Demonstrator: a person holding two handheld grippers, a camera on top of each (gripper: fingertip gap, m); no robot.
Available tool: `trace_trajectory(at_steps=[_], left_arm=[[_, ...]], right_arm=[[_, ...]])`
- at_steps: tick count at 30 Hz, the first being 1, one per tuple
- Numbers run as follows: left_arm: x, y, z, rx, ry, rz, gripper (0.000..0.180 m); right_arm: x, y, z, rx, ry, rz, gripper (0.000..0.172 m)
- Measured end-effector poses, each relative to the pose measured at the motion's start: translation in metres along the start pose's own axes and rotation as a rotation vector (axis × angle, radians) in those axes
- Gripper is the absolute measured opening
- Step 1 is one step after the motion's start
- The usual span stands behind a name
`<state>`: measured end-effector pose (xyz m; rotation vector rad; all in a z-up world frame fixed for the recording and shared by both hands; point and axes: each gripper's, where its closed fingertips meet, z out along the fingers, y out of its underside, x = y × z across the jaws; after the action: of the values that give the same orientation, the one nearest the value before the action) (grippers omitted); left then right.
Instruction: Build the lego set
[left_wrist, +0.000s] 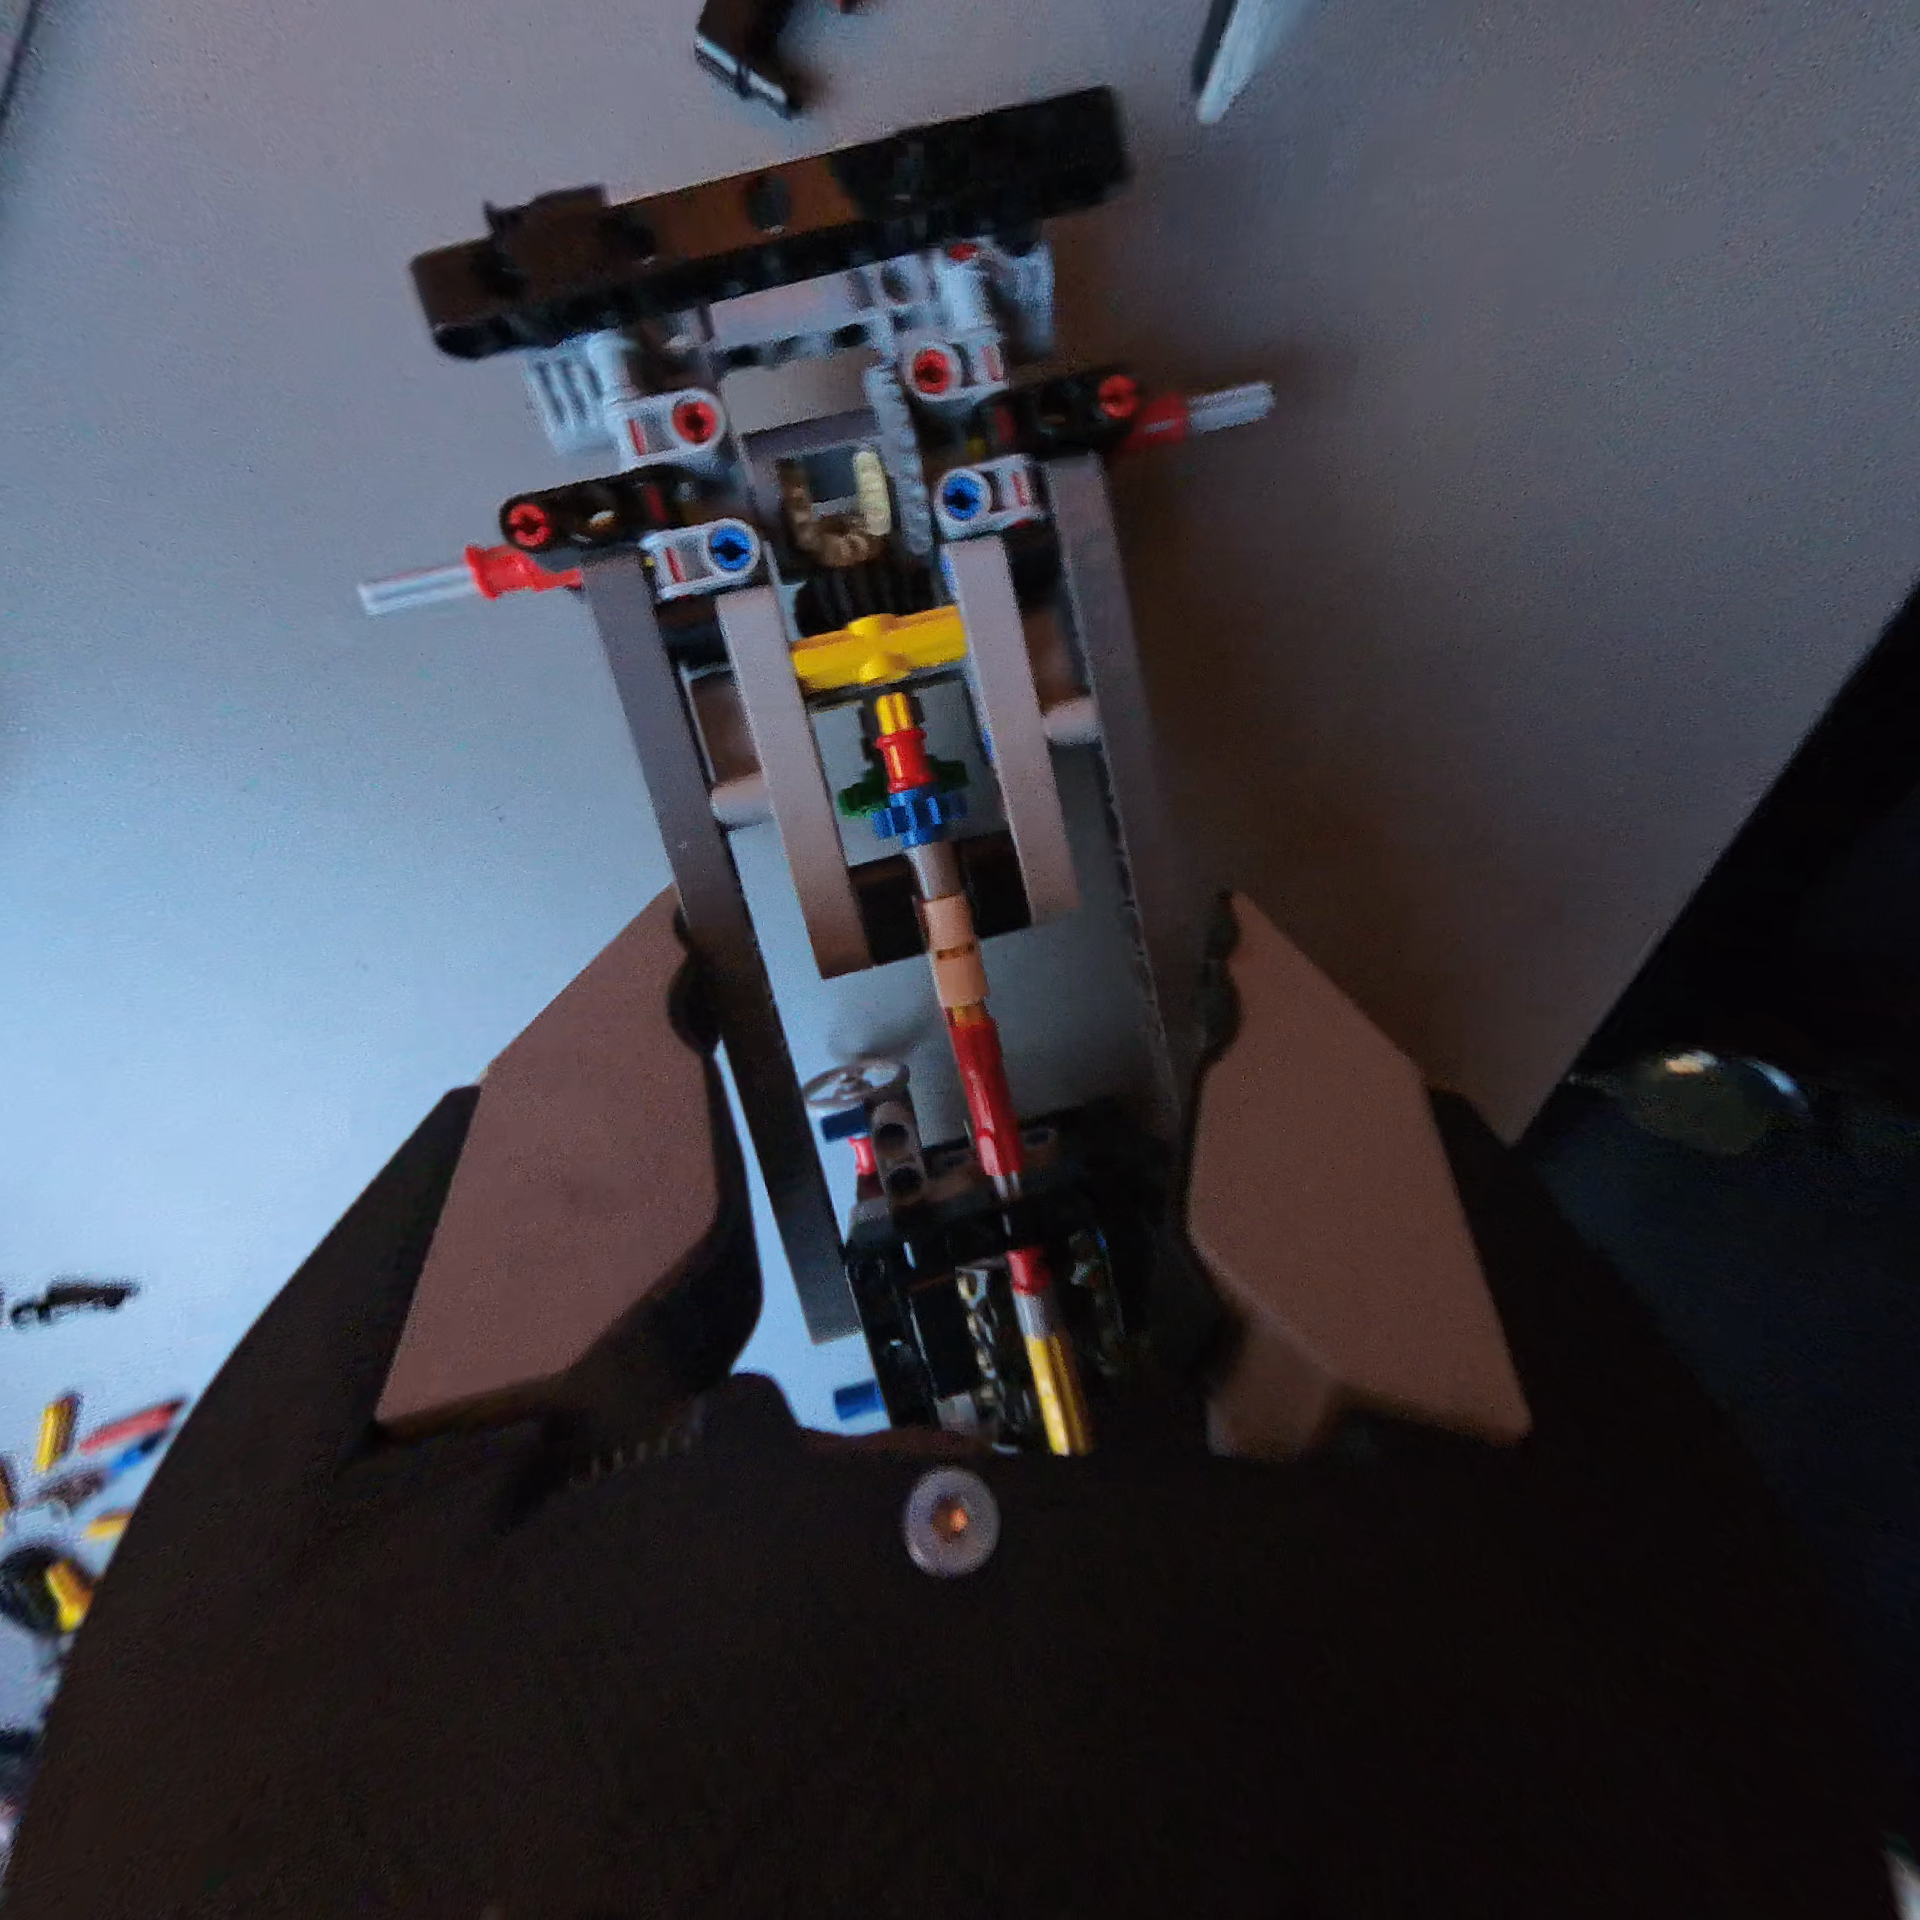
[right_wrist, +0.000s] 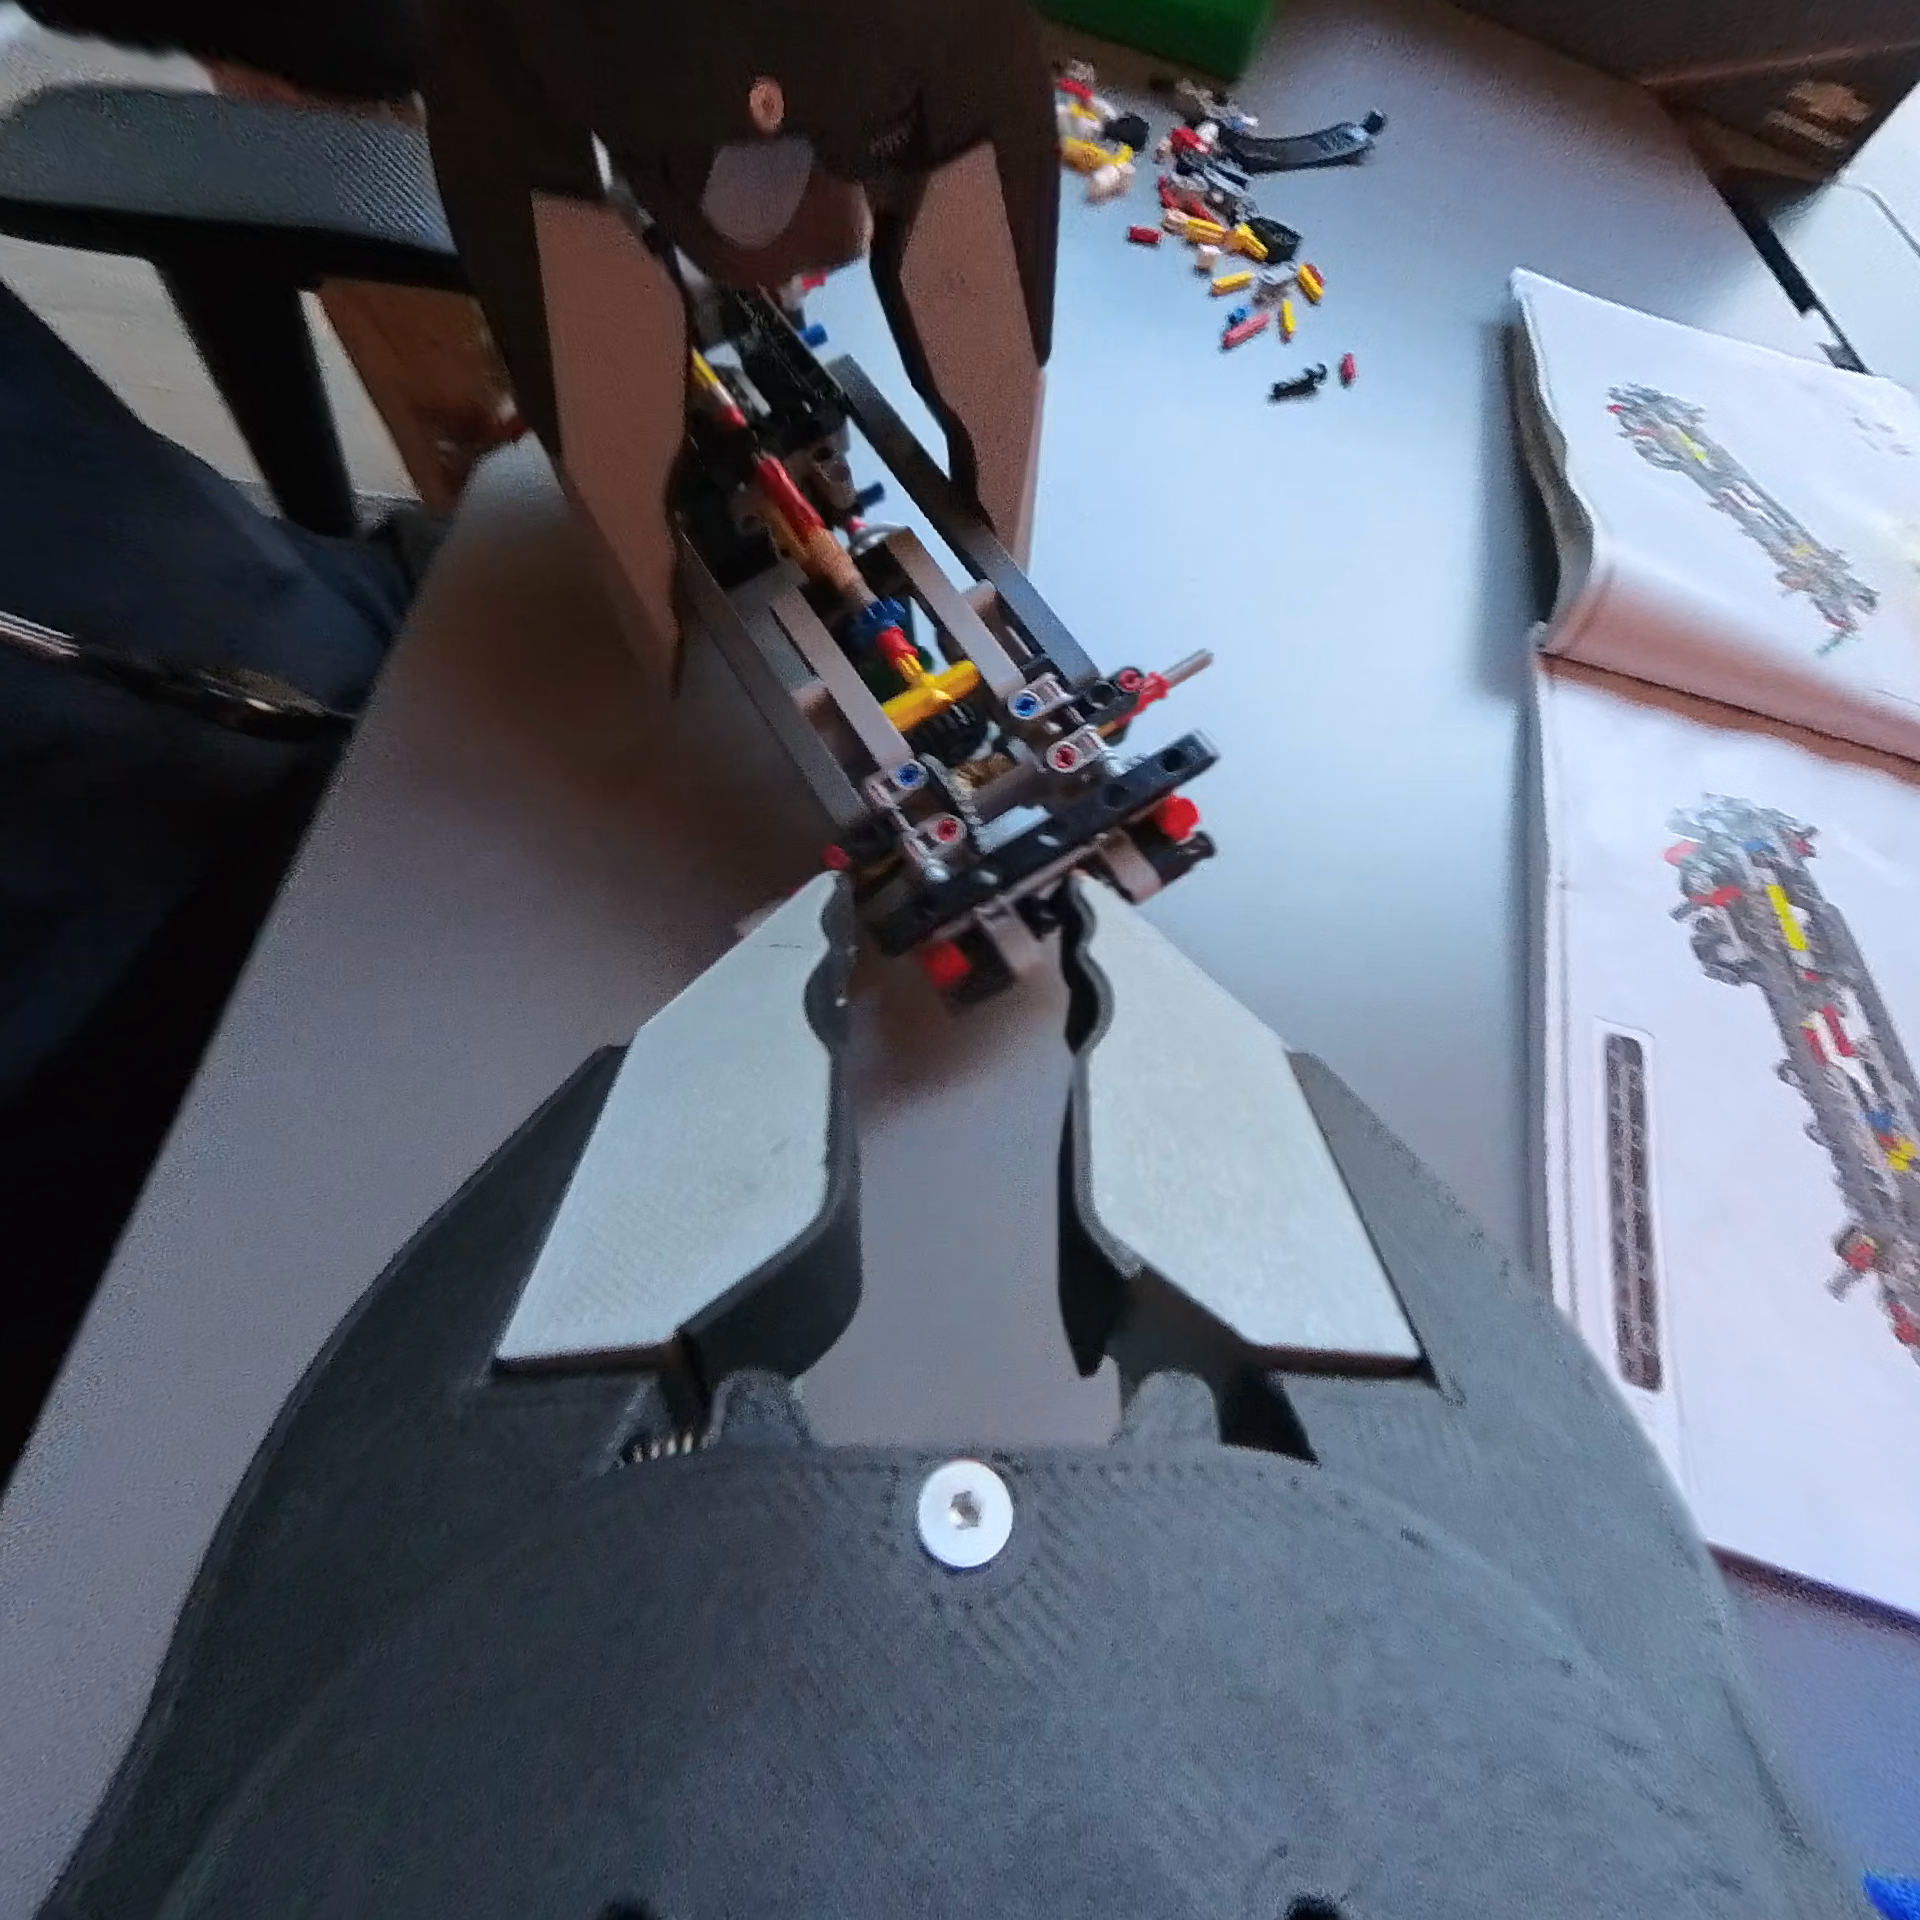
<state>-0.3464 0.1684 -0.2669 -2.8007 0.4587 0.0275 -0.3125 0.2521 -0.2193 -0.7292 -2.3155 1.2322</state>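
Observation:
A long brick-built chassis of grey beams, with a black cross beam and a coloured axle down its middle, lies on the grey table. My left gripper is open and straddles its middle. The left finger is beside the dark side beam, and the right finger stands clear of the chassis. My right gripper is open at the black cross-beam end of the chassis. That end sits between its fingertips, which do not press on it. The left gripper also shows from above in the right wrist view.
Several loose small pieces lie at the far side of the table, and more lie to the left. An open instruction booklet lies on the right. A dark chair and a person's leg are past the table's left edge. My hands' fingertips stand some 11 cm from each other.

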Motion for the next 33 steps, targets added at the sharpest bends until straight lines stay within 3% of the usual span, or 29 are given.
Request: trace_trajectory(at_steps=[3, 5, 12, 16, 18, 20, 23, 25, 27, 29, 31, 33], left_arm=[[-0.005, 0.003, -0.002, -0.008, 0.174, 0.003, 0.091], [-0.011, 0.0, -0.004, 0.005, 0.34, -0.072, 0.09], [-0.007, -0.005, -0.031, 0.052, 1.063, -0.197, 0.089], [-0.005, -0.008, -0.038, 0.059, 1.197, -0.145, 0.089], [0.003, -0.003, -0.04, 0.027, 1.232, -0.066, 0.089], [0.006, -0.001, -0.043, 0.003, 1.273, -0.02, 0.089], [0.001, -0.002, -0.038, 0.021, 1.226, 0.049, 0.09], [-0.007, -0.005, -0.032, 0.047, 1.098, 0.082, 0.094], [-0.023, -0.017, -0.029, 0.112, 0.882, 0.073, 0.103], [-0.042, -0.032, -0.036, 0.216, 0.605, 0.075, 0.101], [-0.051, -0.049, -0.056, 0.351, 0.342, 0.099, 0.089], [-0.041, -0.06, -0.07, 0.432, 0.188, 0.177, 0.071]], right_arm=[[0.005, 0.005, 0.003, -0.05, 0.072, -0.069, 0.054], [0.005, 0.007, 0.005, -0.085, 0.122, -0.147, 0.056], [0.015, 0.001, 0.018, -0.102, 0.31, -0.312, 0.063], [0.026, -0.019, 0.017, -0.005, 0.418, -0.327, 0.055], [0.026, -0.024, 0.018, 0.031, 0.404, -0.326, 0.065], [0.009, -0.023, 0.025, 0.045, 0.278, -0.313, 0.038], [0.007, -0.022, 0.028, 0.035, 0.258, -0.27, 0.038], [0.01, -0.021, 0.029, 0.035, 0.246, -0.215, 0.039], [0.012, -0.026, 0.028, 0.062, 0.233, -0.148, 0.038], [0.014, -0.03, 0.029, 0.078, 0.215, -0.083, 0.038], [0.015, -0.042, 0.028, 0.121, 0.212, -0.028, 0.037], [0.017, -0.054, 0.027, 0.153, 0.209, 0.018, 0.037]])
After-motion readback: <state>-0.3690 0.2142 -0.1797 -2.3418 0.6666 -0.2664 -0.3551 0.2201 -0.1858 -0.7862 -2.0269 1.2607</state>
